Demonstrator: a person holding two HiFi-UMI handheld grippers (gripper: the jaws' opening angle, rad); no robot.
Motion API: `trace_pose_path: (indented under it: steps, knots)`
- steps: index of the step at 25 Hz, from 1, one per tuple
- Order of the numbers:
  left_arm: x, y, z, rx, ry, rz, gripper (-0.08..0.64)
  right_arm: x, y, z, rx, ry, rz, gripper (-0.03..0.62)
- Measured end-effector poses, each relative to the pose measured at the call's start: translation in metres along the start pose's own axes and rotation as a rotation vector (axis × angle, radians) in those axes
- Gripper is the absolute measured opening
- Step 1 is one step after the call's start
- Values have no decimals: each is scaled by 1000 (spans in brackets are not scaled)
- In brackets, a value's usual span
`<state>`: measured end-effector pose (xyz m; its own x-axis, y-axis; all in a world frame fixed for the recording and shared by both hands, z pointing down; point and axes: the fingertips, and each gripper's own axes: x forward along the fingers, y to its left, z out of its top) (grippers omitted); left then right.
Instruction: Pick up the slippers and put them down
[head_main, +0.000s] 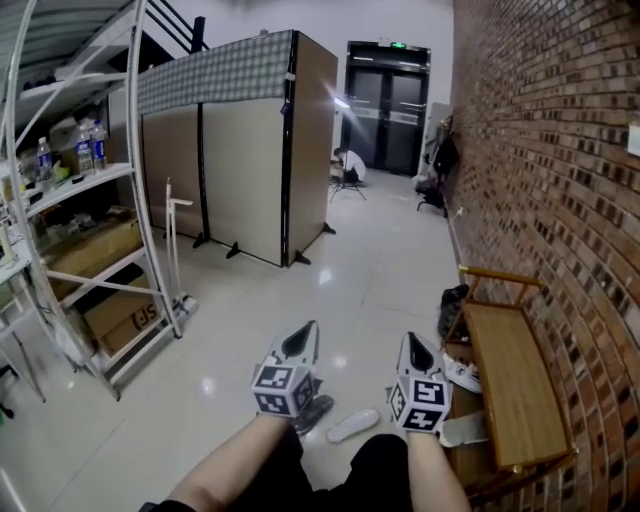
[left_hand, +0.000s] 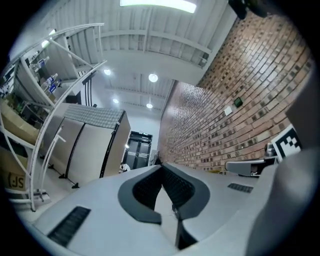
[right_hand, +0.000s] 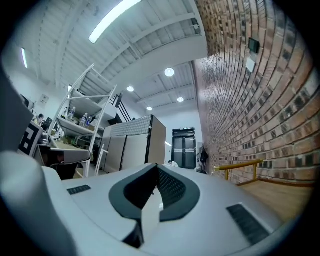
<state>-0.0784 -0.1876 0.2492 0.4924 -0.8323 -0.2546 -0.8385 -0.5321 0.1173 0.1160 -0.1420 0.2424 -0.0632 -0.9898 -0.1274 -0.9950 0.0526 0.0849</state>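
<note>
Left tool (head_main: 303, 334): jaws closed tight, nothing between them.
Right tool (head_main: 412, 343): jaws closed tight, empty, beside the left one.
Dark slipper (head_main: 318, 408): on the floor, just below the left tool.
White slipper (head_main: 353, 425): on the floor beside the dark one, between the tools.
Floor (head_main: 250, 330): pale, glossy.
</note>
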Motion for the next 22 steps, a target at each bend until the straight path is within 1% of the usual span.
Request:
trace_pose_path:
  steps: [3,8,12,16,18,20,22]
  knots:
    - [-5,1,1,12,6,-8,0,-4,9,-1,0,3,13,9]
    - [-15,0,0,49,14,-26,0,-15,13,-8,0,0,30,9]
    - [-21,1,-2,79,11,-31,0,-24,11,-22,-38,29,47,9]
    - [-34,5,-6,65,-2,-4,0,-36,16,-31,-53,16,72,9]
    - [-41,1,-11,70,-19,-21,0,-42,22,-35,-52,5,100,9]
    - [-48,-4,-17,119,-41,-66,0,-48,29,-36,-60,-19,134,9]
    - [-53,-9,-24,190,-42,-107,0,-49,34,-40,-57,-48,170,9]
